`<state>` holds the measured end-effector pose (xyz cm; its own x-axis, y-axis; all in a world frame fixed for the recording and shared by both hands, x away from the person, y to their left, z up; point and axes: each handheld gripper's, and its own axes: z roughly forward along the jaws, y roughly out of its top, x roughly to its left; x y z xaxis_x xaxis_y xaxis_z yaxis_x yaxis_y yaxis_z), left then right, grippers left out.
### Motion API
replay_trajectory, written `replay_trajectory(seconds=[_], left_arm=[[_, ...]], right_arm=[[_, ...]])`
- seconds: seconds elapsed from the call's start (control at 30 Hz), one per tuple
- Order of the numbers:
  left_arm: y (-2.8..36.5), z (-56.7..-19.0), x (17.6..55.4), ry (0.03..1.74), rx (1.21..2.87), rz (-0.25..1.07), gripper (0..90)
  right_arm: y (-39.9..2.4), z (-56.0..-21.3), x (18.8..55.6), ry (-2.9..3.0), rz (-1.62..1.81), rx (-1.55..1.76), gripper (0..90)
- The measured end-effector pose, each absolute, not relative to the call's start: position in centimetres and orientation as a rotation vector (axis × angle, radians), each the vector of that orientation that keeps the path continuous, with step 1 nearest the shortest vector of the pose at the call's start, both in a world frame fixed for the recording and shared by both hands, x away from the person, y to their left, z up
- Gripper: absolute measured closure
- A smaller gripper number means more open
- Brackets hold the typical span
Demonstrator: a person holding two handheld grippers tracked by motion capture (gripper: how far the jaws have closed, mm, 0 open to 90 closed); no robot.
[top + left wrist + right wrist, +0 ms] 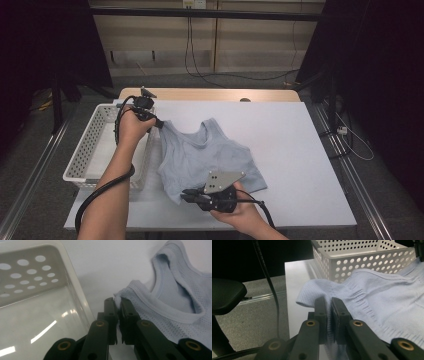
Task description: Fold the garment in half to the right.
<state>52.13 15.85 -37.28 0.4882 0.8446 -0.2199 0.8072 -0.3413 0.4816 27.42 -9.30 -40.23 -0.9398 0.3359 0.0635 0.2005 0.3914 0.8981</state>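
Already both pairs of jaws are clamped on the pale blue tank top; left gripper pinches a shoulder strap, right gripper the hem corner; garment stretches diagonally between them on the tabletop, white basket just left.

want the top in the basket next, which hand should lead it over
Left, probably. The left hand-held gripper is shut on the shoulder strap of the light blue tank top right beside the white basket. The right hand-held gripper pinches the hem at the table's near edge, farther off.
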Motion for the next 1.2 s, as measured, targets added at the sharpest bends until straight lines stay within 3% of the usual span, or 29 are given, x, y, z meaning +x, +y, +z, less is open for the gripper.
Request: replay_trajectory(seconds=[1.2], left_arm=[[16.4,-35.5,52.5,1.351,2.219,0.142,85.1]], right_arm=[[-7.8,-39.5,27.5,2.471,1.644,0.507,84.7]])
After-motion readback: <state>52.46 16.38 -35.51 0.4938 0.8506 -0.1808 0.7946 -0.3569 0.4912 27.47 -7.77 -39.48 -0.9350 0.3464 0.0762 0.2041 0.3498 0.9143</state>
